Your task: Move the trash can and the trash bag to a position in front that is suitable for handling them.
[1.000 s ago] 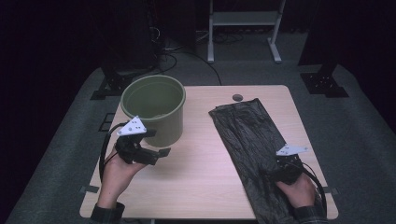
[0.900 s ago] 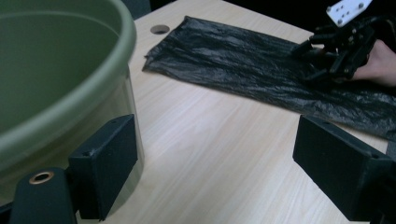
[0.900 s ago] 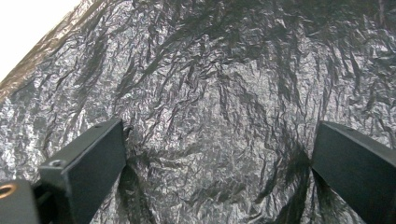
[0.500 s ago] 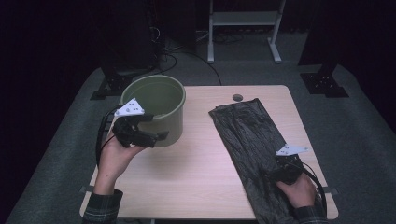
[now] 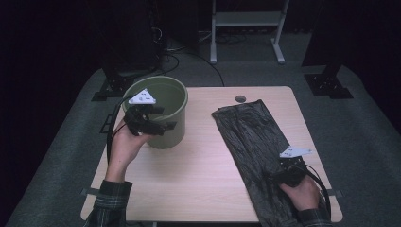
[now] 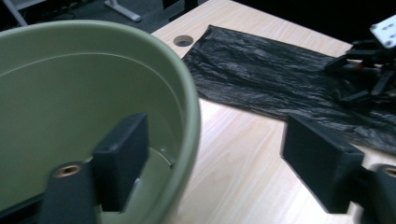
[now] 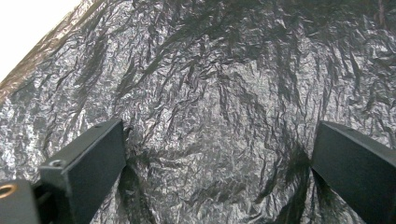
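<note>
No brand, label or writing was legible on anything. Count: one olive-green plastic bucket [image 5: 163,111], one black plastic bag [image 5: 255,151] laid flat, one round cable hole [image 5: 240,99] in the tabletop [image 5: 198,165], and two claws.

Your left claw [image 5: 163,126] sat at the near rim of the bucket, which stood upright at the far left corner of the tabletop. In the left gripper view the rim [image 6: 189,126] passed between the jaws: one jaw inside the bucket [image 6: 70,102], the other outside over bare wood. The jaws had just been closing but were spread wider than the wall, with the outer jaw plainly clear of it; the pads were not pressing on it.

Your right claw [image 5: 276,177] rested low over the near end of the bag, which ran along the right side of the tabletop from beside the cable hole to the front edge. In the right gripper view the jaws stood wide apart over crinkled bag film [image 7: 210,116], pinching nothing; whether the tips touched the film could not be told.
</note>
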The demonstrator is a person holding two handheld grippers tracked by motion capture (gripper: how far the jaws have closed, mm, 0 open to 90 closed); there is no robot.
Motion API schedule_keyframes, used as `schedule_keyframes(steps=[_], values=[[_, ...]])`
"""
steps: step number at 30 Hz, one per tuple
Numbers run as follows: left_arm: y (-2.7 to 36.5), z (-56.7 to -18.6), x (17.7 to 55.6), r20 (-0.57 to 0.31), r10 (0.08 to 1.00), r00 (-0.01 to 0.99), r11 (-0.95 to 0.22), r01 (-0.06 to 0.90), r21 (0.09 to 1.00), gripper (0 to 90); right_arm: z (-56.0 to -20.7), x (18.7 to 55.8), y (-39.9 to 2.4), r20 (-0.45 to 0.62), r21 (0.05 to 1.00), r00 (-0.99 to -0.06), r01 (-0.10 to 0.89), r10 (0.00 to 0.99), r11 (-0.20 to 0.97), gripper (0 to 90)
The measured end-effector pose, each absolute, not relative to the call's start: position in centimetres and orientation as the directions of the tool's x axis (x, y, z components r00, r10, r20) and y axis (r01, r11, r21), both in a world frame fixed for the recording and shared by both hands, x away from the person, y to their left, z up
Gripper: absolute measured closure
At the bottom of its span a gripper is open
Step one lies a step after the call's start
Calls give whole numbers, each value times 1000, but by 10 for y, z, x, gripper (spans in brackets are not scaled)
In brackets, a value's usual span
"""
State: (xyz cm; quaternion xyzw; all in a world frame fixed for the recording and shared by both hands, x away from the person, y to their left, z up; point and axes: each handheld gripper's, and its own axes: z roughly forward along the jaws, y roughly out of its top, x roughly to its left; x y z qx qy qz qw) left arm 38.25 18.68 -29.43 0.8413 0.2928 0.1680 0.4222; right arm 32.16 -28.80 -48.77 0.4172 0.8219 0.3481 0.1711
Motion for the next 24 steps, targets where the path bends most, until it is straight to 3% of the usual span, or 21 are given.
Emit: schedule_keyframes(steps=[21, 24], values=[[182, -305, 395, 86, 613, 786, -534, 331, 778, 747, -488, 322, -288, 10, 715, -593, 567, 805, 409, 22], [182, -304, 395, 86, 608, 789, -537, 329, 777, 757, -488, 322, -288, 9, 715, -594, 567, 805, 409, 22]])
